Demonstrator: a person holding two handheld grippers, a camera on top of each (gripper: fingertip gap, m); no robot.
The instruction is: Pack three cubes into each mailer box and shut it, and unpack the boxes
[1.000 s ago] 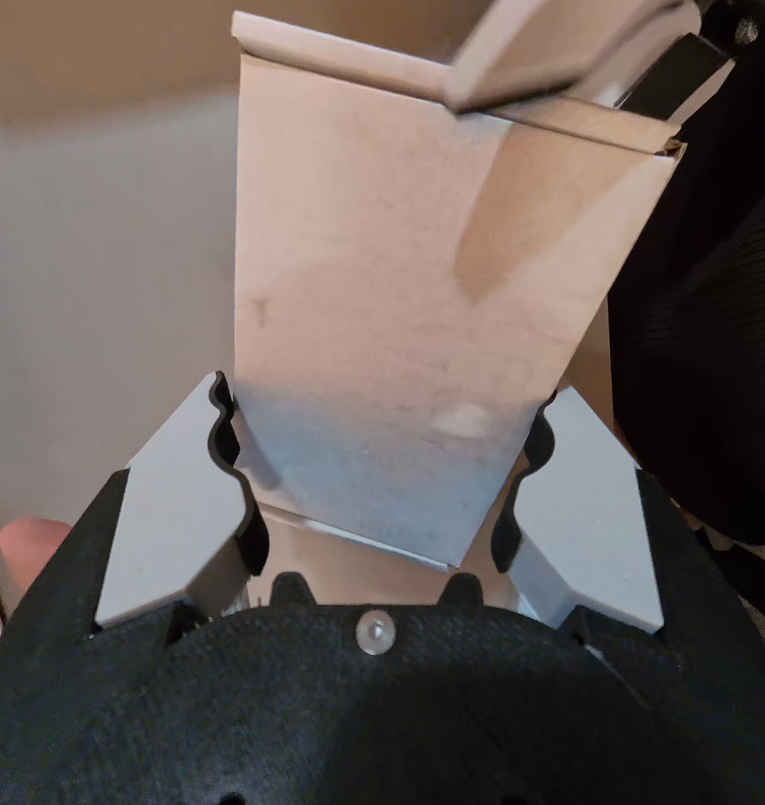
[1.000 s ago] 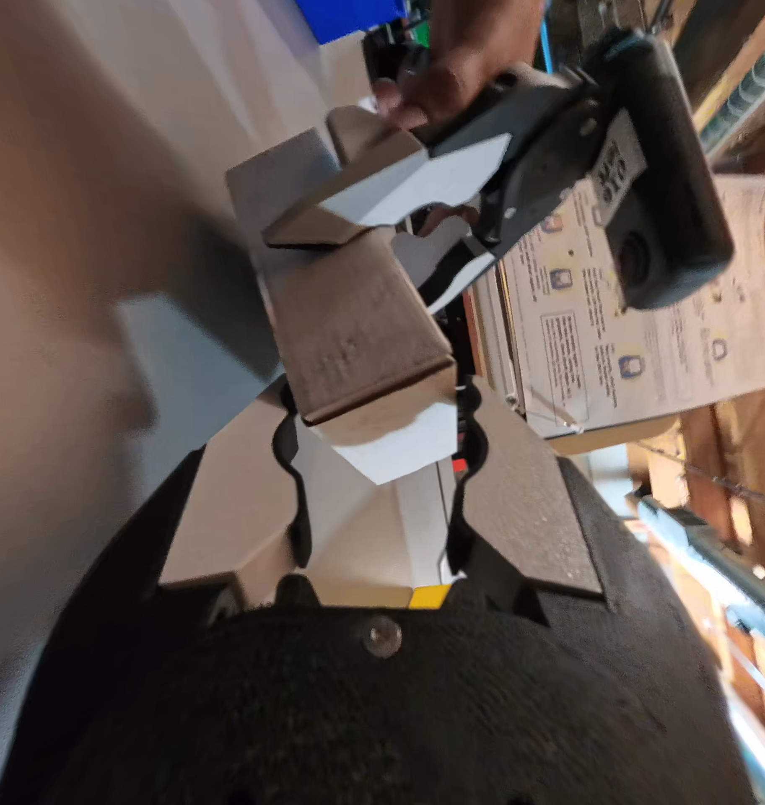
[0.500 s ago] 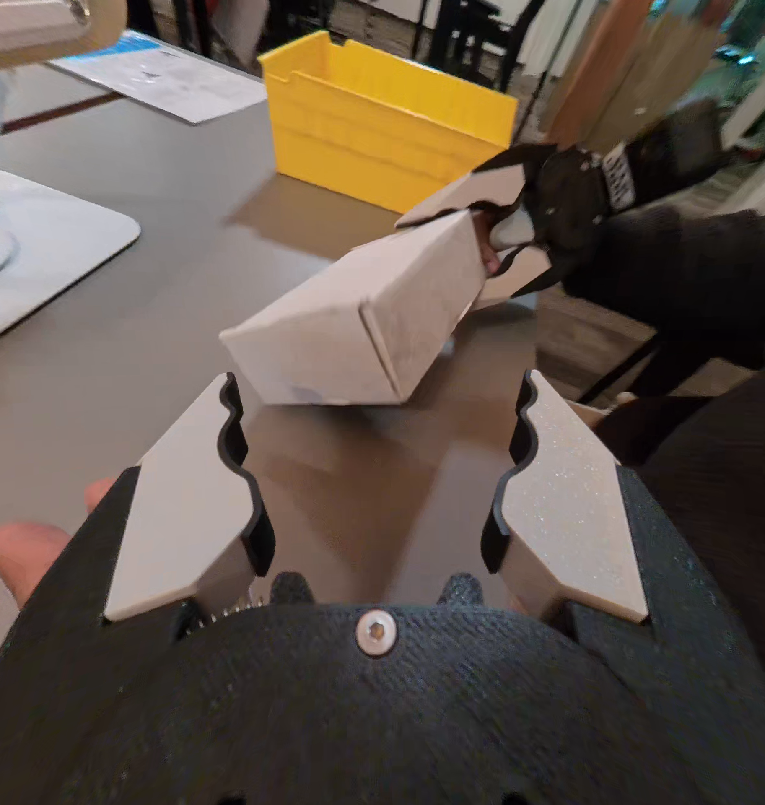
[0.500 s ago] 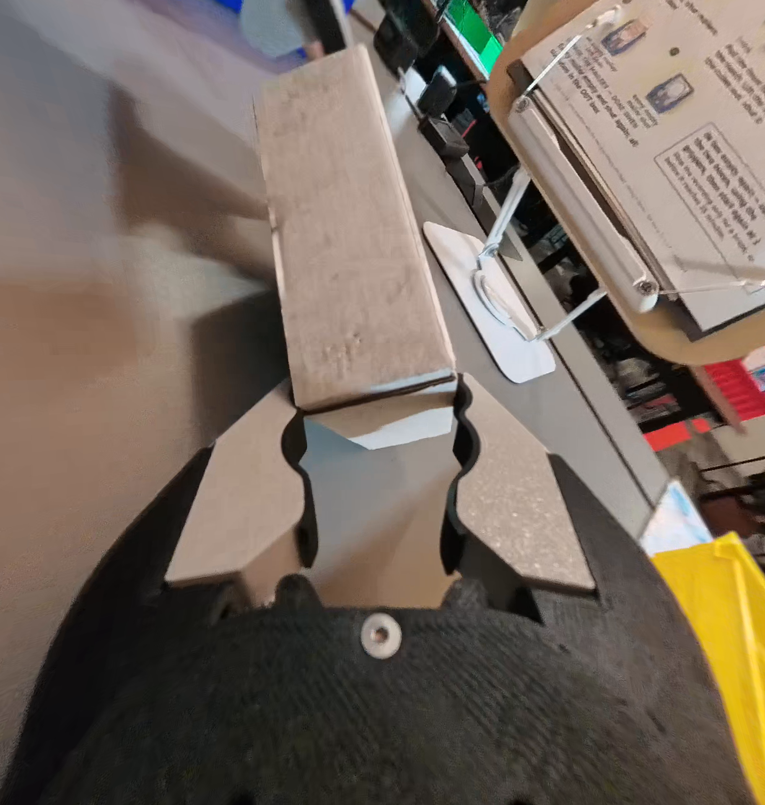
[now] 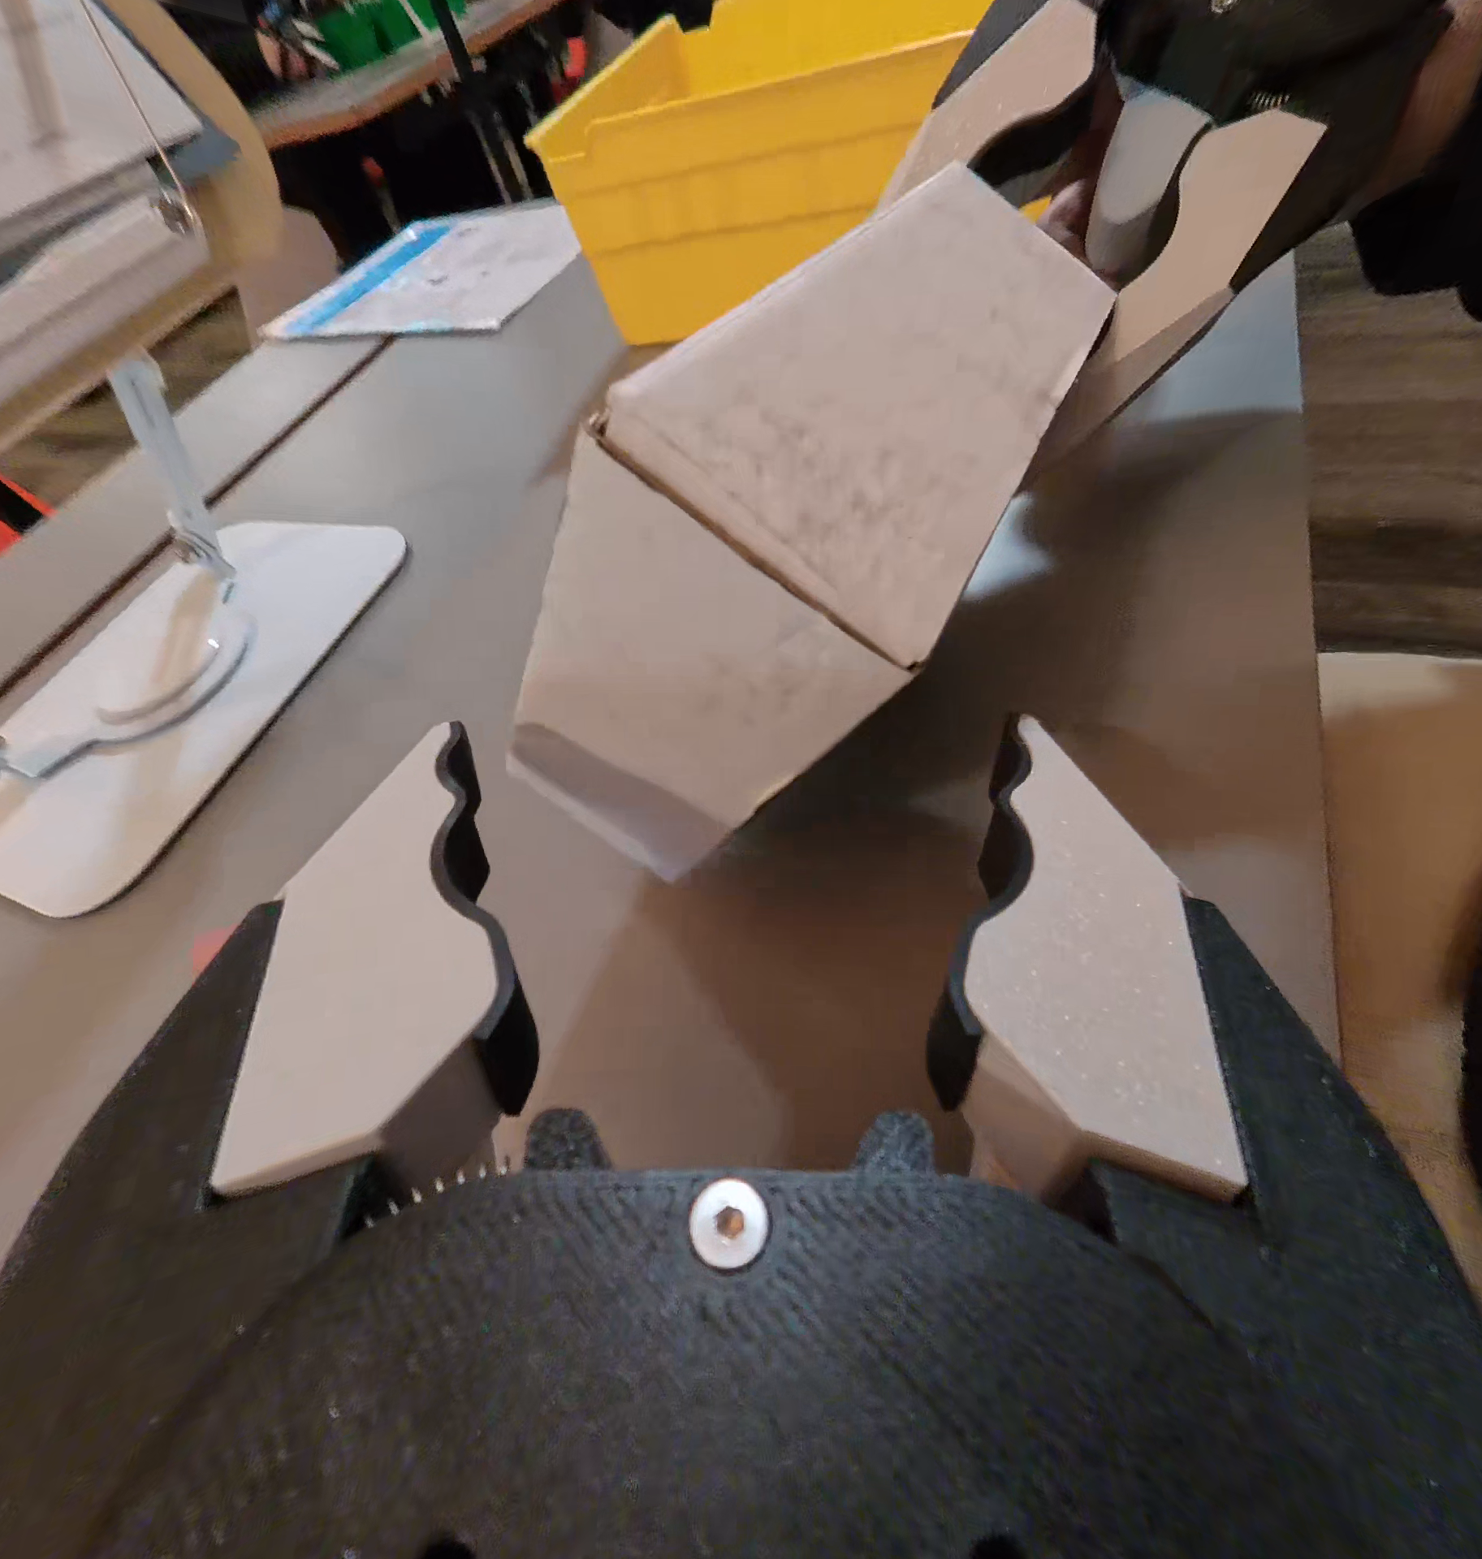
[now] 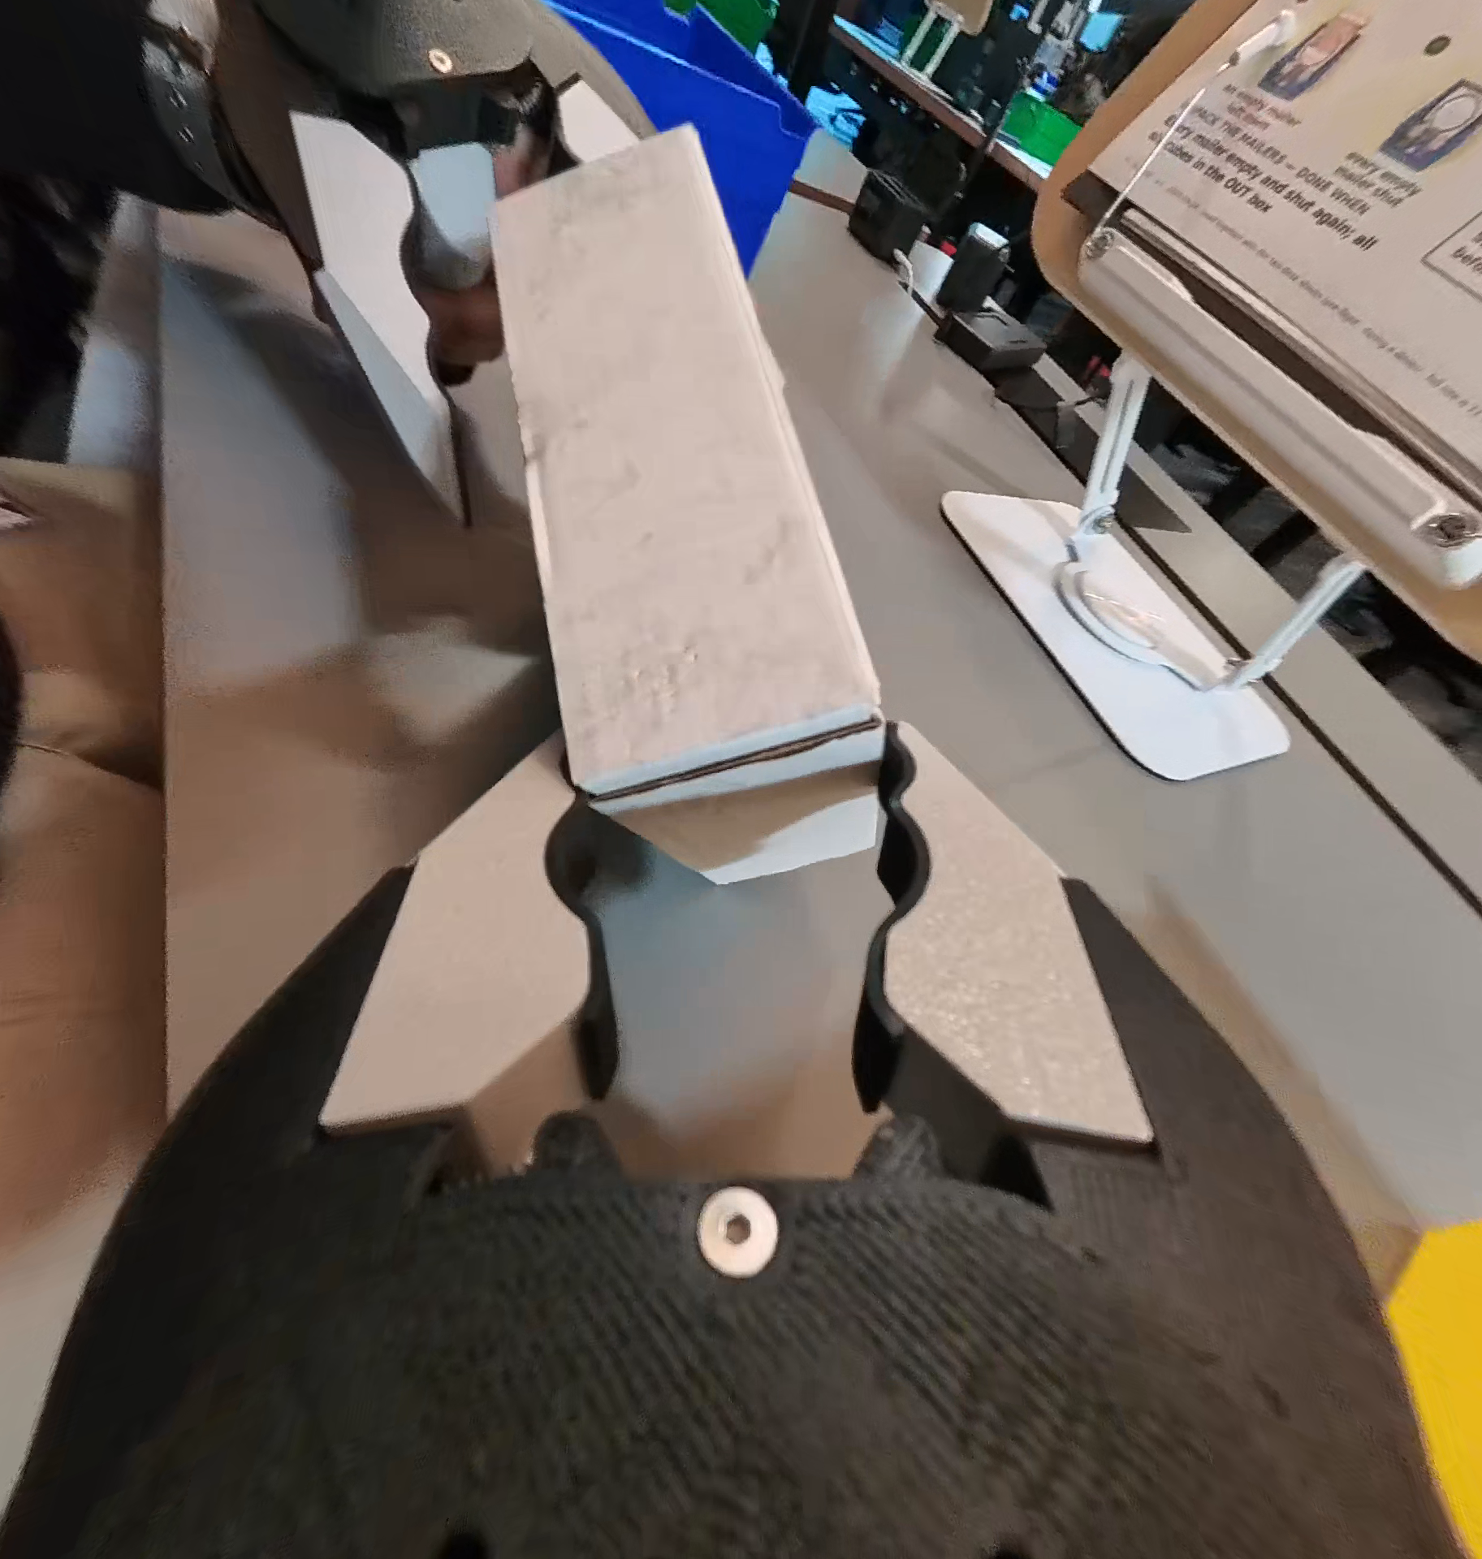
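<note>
A shut white mailer box (image 5: 805,472) hangs tilted over the grey table (image 5: 383,439), its lower end toward my left gripper. My right gripper (image 6: 729,751) is shut on the near end of the box (image 6: 661,472). In the left wrist view it shows at the top right (image 5: 1100,219), clamped on the box's raised end. My left gripper (image 5: 733,742) is open and empty, just short of the box's lower end. It also shows in the right wrist view (image 6: 467,278), open beside the box's far end. No cubes are in view.
A yellow bin (image 5: 746,160) stands at the table's far side, behind the box. A document stand on a white base plate (image 5: 172,675) is at the left. A blue bin (image 6: 720,126) and power bricks lie beyond. A brown cardboard box (image 6: 45,675) sits off the table's edge.
My left gripper let go of the box's end and drew back, open. My right gripper kept its hold and swung the box down over the table, toward the left gripper.
</note>
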